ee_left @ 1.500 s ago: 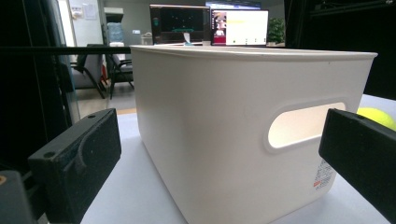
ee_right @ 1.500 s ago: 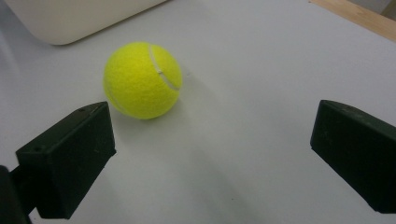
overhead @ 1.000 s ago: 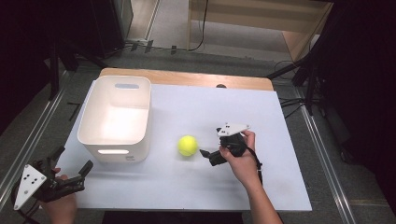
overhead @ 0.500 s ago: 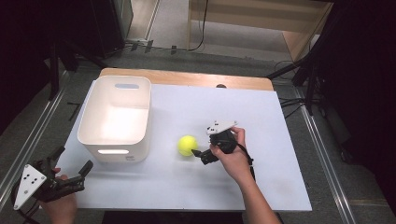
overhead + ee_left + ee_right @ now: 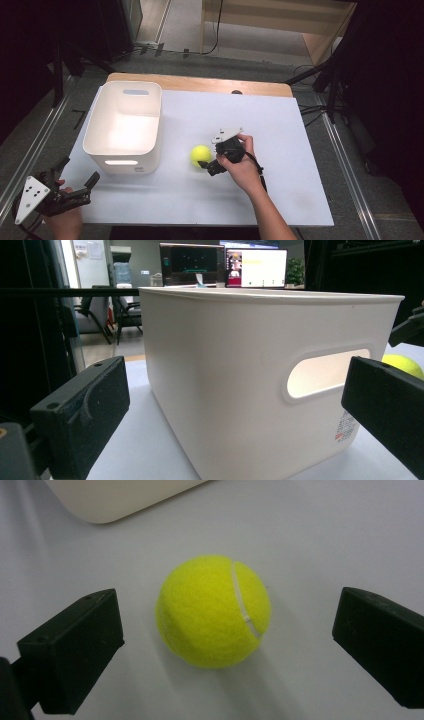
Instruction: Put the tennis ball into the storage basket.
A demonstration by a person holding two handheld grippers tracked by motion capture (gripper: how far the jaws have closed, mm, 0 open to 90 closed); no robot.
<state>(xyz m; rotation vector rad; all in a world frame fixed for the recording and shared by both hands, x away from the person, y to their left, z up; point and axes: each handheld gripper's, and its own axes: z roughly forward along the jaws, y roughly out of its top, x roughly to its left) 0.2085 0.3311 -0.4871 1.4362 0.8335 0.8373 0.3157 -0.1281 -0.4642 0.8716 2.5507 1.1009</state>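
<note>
A white surface [image 5: 300, 165] lay over wood, with dark floor beyond. The left gripper [image 5: 75, 184] hovered spread before the bin [image 5: 125, 125]. The right gripper [image 5: 209, 161] gaped around the ball [image 5: 200, 155], seemingly without touching it.

tennis ball [image 5: 200, 155] | yellow-green, white seam | resting on table, just beside bin

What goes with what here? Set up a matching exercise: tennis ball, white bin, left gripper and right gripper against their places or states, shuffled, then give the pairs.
Things:
1. tennis ball
2. white bin
3. left gripper
4. right gripper

Places or states:
A. open, at the table's near left corner, facing the bin
B. on the table, between open jaws, untouched
C. open, either side of the ball
D. empty, left of the ball

Pairs: 1-B, 2-D, 3-A, 4-C
</note>
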